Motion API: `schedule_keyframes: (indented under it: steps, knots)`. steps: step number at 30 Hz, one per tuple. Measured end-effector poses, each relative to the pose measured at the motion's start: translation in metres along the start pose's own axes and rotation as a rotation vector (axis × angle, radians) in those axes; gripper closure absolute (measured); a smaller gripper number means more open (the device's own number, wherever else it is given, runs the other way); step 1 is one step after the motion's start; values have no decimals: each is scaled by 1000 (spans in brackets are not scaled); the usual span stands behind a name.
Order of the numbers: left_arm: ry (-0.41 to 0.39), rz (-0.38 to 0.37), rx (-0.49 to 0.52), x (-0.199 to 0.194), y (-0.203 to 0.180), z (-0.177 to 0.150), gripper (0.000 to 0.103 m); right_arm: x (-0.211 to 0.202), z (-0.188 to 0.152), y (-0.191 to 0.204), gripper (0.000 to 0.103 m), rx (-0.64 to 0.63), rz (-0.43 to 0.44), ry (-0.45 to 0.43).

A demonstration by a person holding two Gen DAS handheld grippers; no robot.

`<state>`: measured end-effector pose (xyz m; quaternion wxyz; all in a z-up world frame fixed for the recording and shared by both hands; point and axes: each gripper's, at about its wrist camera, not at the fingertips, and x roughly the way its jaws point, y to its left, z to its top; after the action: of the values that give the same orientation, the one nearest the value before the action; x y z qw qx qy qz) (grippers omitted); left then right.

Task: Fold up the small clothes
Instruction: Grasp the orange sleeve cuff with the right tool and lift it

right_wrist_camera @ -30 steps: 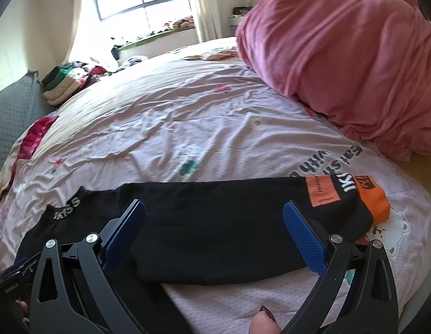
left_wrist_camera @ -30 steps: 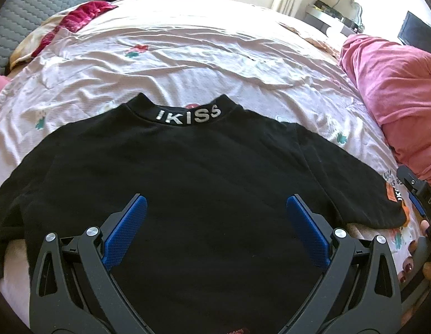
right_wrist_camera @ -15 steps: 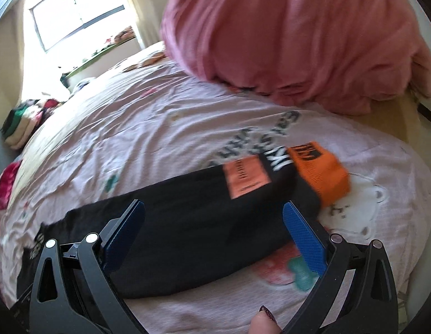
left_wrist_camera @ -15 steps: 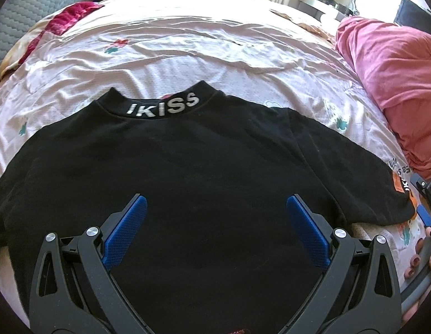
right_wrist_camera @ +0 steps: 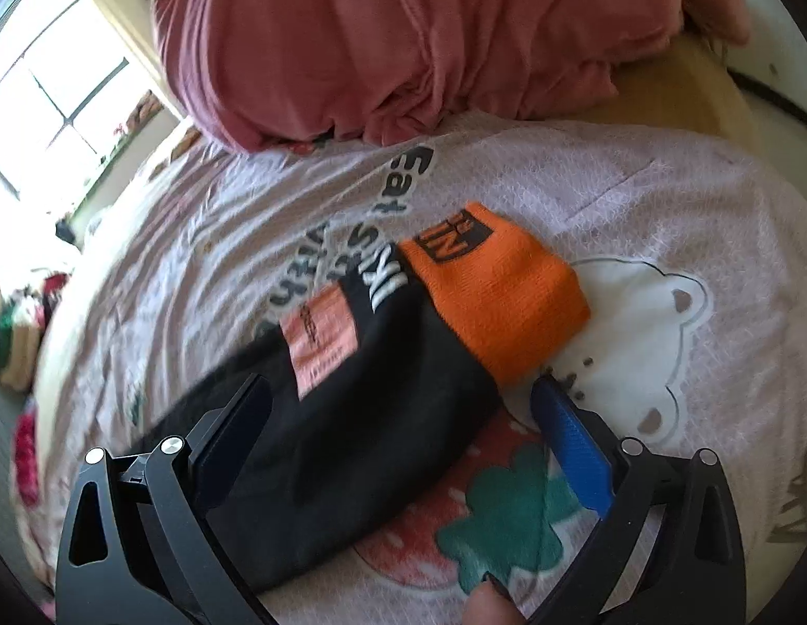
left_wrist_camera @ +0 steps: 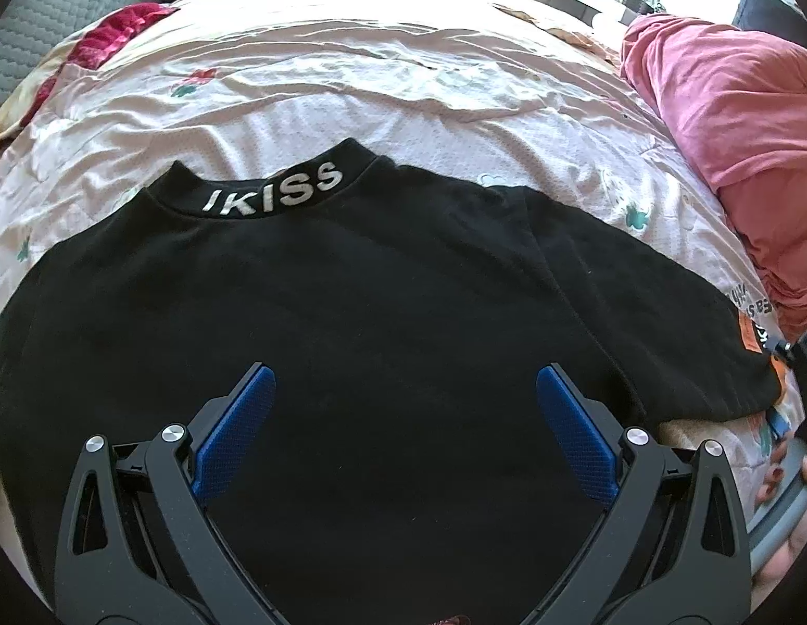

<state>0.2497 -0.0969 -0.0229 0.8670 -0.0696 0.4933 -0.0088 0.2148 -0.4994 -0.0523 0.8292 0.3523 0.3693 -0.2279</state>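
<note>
The bed (left_wrist_camera: 382, 83) is filling both views, its pale printed sheet (right_wrist_camera: 664, 198) wrinkled and sunlit, with a pink duvet (right_wrist_camera: 403, 36) heaped at the far right edge. Lying flat across the middle of the sheet is the black top (left_wrist_camera: 382, 323), collar away from the person and its lettered neckband (left_wrist_camera: 276, 195) facing up; it has not been folded at all yet. The left gripper (left_wrist_camera: 403, 437) is hovering low over the lower body of the top with its blue fingers (left_wrist_camera: 234, 435) spread wide, holding nothing, and compared with a second ago it is sitting slightly closer to the cloth but otherwise keeping its place. The real change is on the right: the right gripper (right_wrist_camera: 403, 448) has been swinging away from the collar and out along the right sleeve (right_wrist_camera: 351, 442), so the orange cuff (right_wrist_camera: 492, 286) now lies just ahead of its fingers (right_wrist_camera: 575, 448), which are likewise wide apart and empty, straddling the sleeve end. That suggests the first fold is about to start, probably by pinching the sleeve near the cuff and carrying it inward over the body.
</note>
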Motion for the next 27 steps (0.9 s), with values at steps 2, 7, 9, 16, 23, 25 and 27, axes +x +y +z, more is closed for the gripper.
schedule_keyframes:
  steps: [2,7,9,16,23,25,27]
  knots:
    - [2,-4,-17,-3,5,-3,8,6,5,-1,4,21,18,5]
    - [-16,11,-57,-16,24,-5,8,11,12,-8,61,69,22,-23]
    - [-26,15,-78,-22,33,-6,8,11,12,-14,75,90,58,-26]
    - [-50,17,-143,-44,58,-9,8,-23,10,12,90,-10,278,-108]
    - [-65,-26,-208,-60,74,-15,8,-55,-13,77,91,-243,426,-131]
    - [-70,-25,-218,-63,78,-15,8,-64,-22,96,91,-308,445,-128]
    - [-68,-21,-219,-66,80,-16,8,-74,-32,114,91,-365,475,-118]
